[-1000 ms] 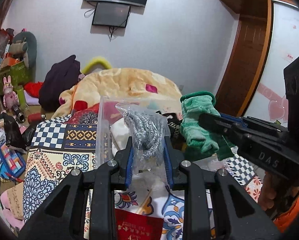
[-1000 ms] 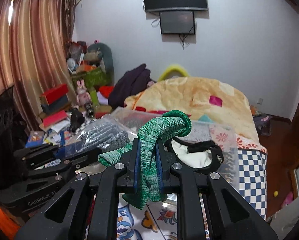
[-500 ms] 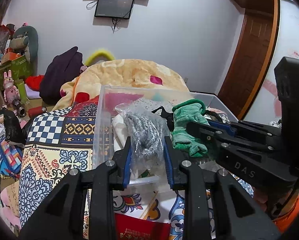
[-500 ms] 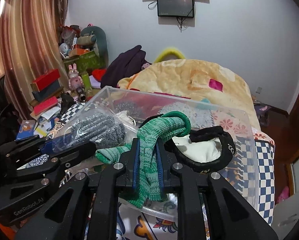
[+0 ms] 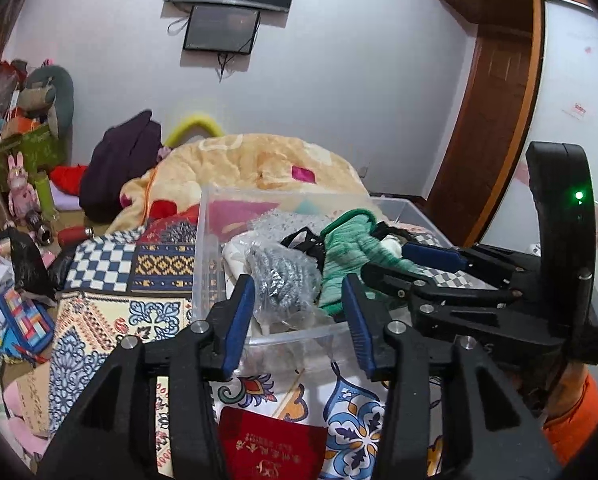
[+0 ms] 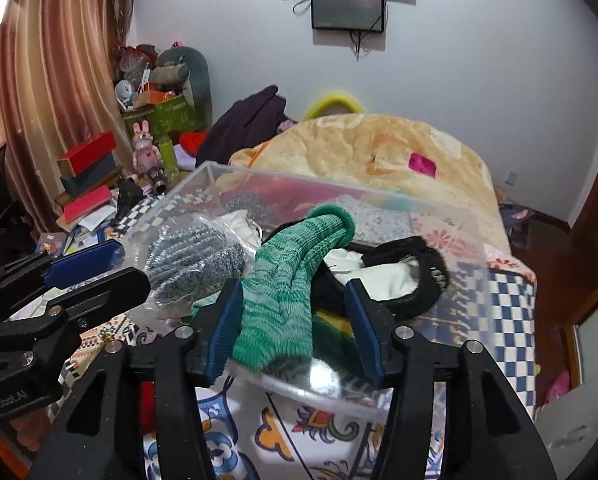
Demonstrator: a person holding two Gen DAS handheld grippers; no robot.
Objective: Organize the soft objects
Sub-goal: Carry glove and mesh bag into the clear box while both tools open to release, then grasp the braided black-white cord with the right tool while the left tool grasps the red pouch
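Note:
A clear plastic bin (image 5: 209,264) (image 6: 439,216) stands on the patterned bedspread and holds soft items. A bag of grey knit fabric (image 5: 279,280) (image 6: 195,252) lies in its near left part. A green knit sock (image 5: 349,250) (image 6: 287,284) lies beside it, over the near wall. A black-and-white soft item (image 6: 395,276) lies behind them. My left gripper (image 5: 299,312) is open, its jaws apart either side of the grey bag. My right gripper (image 6: 295,320) is open, its jaws apart around the green sock. The right gripper also shows in the left wrist view (image 5: 411,260).
A patterned bedspread (image 5: 111,312) covers the bed, with a red booklet (image 5: 271,444) near me. A yellow blanket (image 6: 359,152) is heaped behind the bin. Clutter, boxes and toys (image 6: 95,168) fill the left side. A wooden door (image 5: 495,120) stands to the right.
Both grippers lowered their items into the bin and opened. The grey bag and the green sock now rest in the bin, released.

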